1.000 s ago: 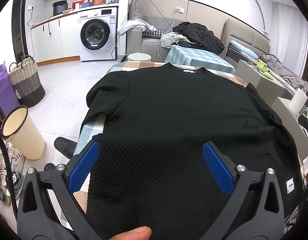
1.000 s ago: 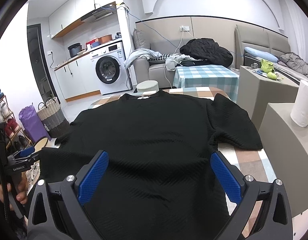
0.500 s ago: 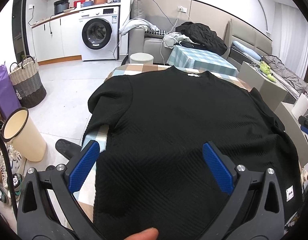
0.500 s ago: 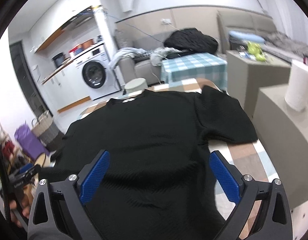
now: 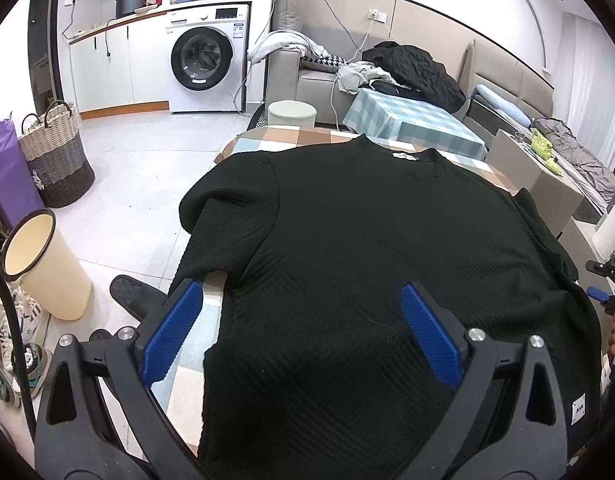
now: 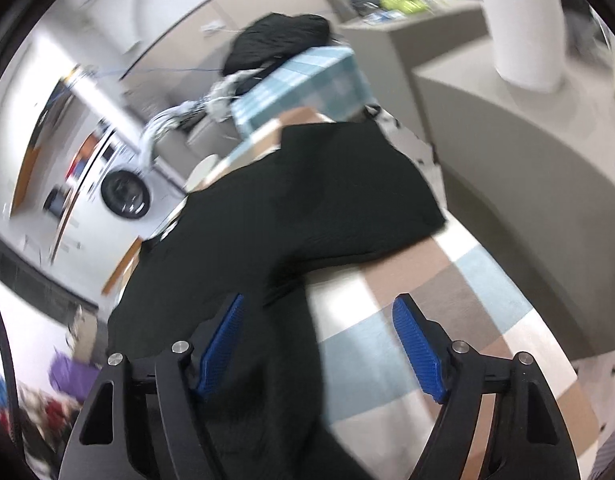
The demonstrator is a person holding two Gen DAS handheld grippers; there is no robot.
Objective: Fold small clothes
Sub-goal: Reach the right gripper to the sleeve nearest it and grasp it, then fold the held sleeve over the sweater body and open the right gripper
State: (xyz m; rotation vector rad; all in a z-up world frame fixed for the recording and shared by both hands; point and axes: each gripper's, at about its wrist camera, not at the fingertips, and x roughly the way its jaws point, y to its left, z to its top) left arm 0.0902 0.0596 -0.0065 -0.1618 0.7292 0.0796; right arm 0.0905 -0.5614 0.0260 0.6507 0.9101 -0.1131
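Note:
A black short-sleeved knit sweater (image 5: 367,240) lies flat on a table with a checked cloth (image 5: 195,360), its collar at the far end. My left gripper (image 5: 300,292) hovers open over the sweater's near left edge. Its left finger is above bare cloth and its right finger is above the knit. In the blurred, tilted right wrist view, my right gripper (image 6: 319,302) hangs over the sweater (image 6: 307,200) at its right side, below the sleeve. Its jaws are closing. The garment's edge and the checked cloth (image 6: 447,300) lie under the gap, and the pads press on nothing.
Left of the table stand a cream bin (image 5: 39,268) and a woven basket (image 5: 55,156), with a black slipper (image 5: 135,292) on the floor. A grey counter (image 6: 527,140) with a paper towel roll (image 6: 523,24) stands close on the right. A second checked table (image 5: 411,120) stands beyond.
The right gripper has rolled, swung right and sunk towards the sweater's right edge, and its jaws have narrowed. The left gripper slid left, so bare tablecloth now shows under its left finger.

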